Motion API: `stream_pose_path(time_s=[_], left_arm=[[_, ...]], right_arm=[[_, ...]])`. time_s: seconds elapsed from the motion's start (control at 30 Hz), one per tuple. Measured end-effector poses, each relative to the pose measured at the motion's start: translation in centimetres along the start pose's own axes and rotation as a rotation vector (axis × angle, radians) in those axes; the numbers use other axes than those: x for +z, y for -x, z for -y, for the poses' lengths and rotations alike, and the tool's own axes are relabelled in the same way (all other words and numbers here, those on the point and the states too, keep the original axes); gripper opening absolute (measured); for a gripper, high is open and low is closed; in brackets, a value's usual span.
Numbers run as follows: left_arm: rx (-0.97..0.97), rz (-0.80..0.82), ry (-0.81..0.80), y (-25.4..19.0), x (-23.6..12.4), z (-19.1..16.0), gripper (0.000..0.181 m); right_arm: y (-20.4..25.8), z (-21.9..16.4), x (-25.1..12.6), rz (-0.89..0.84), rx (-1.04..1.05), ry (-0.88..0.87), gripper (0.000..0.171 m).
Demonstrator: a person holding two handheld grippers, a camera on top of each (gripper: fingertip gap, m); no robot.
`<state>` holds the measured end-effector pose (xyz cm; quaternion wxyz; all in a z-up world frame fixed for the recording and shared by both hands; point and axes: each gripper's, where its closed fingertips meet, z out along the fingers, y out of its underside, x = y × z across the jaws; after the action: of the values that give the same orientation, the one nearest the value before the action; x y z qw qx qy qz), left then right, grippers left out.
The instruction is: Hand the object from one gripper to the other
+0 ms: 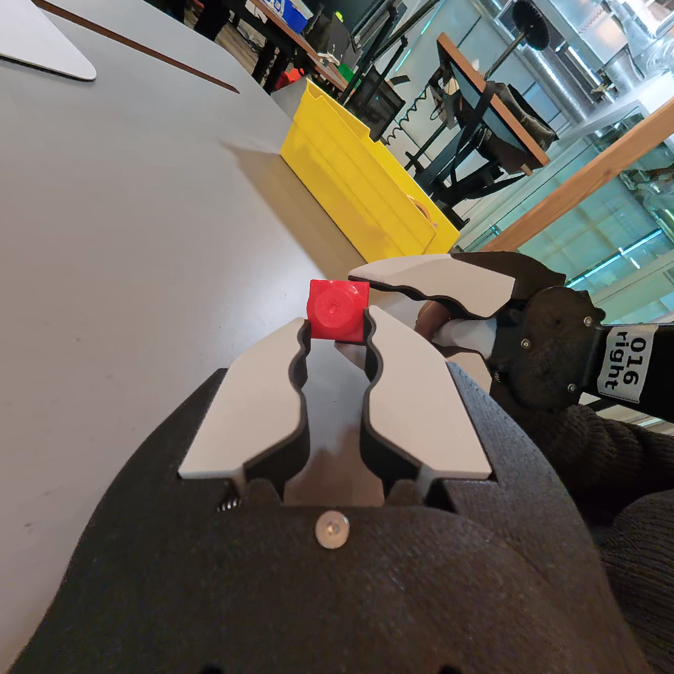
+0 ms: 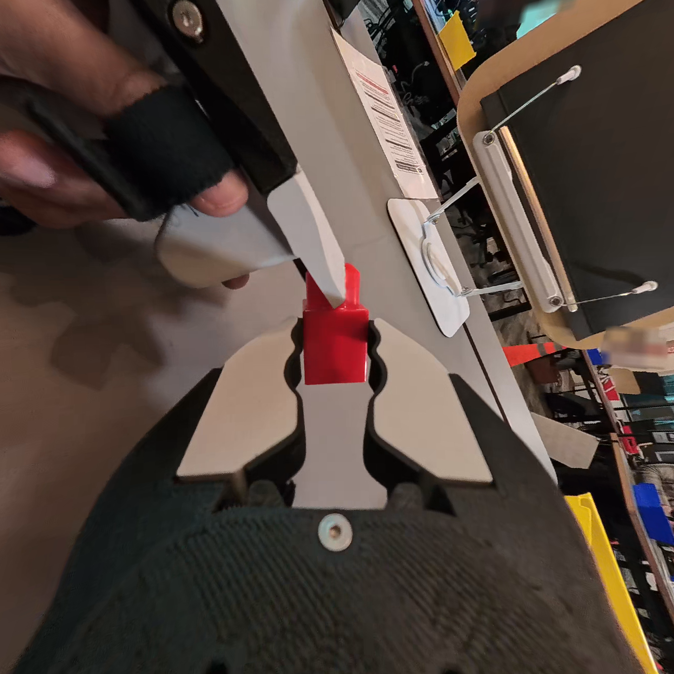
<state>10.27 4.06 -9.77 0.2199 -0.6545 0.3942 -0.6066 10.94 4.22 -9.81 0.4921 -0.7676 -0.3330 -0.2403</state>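
A red block (image 1: 337,315) with a round stud is held in the air above the grey table (image 1: 127,219). My left gripper (image 1: 336,321) is shut on it, its fingertips on the block's left and right sides. The right gripper's fingers (image 1: 430,277) come in from the right and clamp the block from above and below. In the right wrist view my right gripper (image 2: 334,328) is shut on the block's body (image 2: 333,350). The stud points away, and one of the left gripper's fingers (image 2: 317,248) lies across it. Both grippers hold the block at once.
A yellow bin (image 1: 357,171) stands at the table's far edge. A white pad (image 1: 43,47) lies at the far left. The right wrist view shows a hand (image 2: 54,91) on the left gripper, a white base plate (image 2: 426,262) with wire legs, a paper sheet (image 2: 383,120) and a black board (image 2: 601,164). My two grippers' fingertips are within a few centimetres of each other.
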Motion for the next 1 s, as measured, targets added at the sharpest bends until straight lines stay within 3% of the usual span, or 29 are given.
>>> stream_pose_path(time_s=[0.1, 0.67, 0.83, 1.0], left_arm=[[0.000, 0.003, -0.020, 0.0, -0.1, 0.3, 0.037], [-0.032, 0.003, -0.029, 0.2, -0.3, 0.6, 0.031], [-0.099, -0.011, -0.132, 0.8, -1.4, 2.3, 0.030], [-0.226, -0.116, -0.263, 0.7, -2.8, 4.2, 0.028]], right_arm=[[0.3, 0.1, 0.0, 0.007, -0.010, -0.003, 0.034], [0.0, 0.4, 0.3, -0.036, -0.069, -0.050, 0.034], [-0.4, 0.4, 0.4, -0.026, -0.011, -0.078, 0.052], [-1.3, 0.7, 0.1, 0.002, 0.144, -0.134, 0.053]])
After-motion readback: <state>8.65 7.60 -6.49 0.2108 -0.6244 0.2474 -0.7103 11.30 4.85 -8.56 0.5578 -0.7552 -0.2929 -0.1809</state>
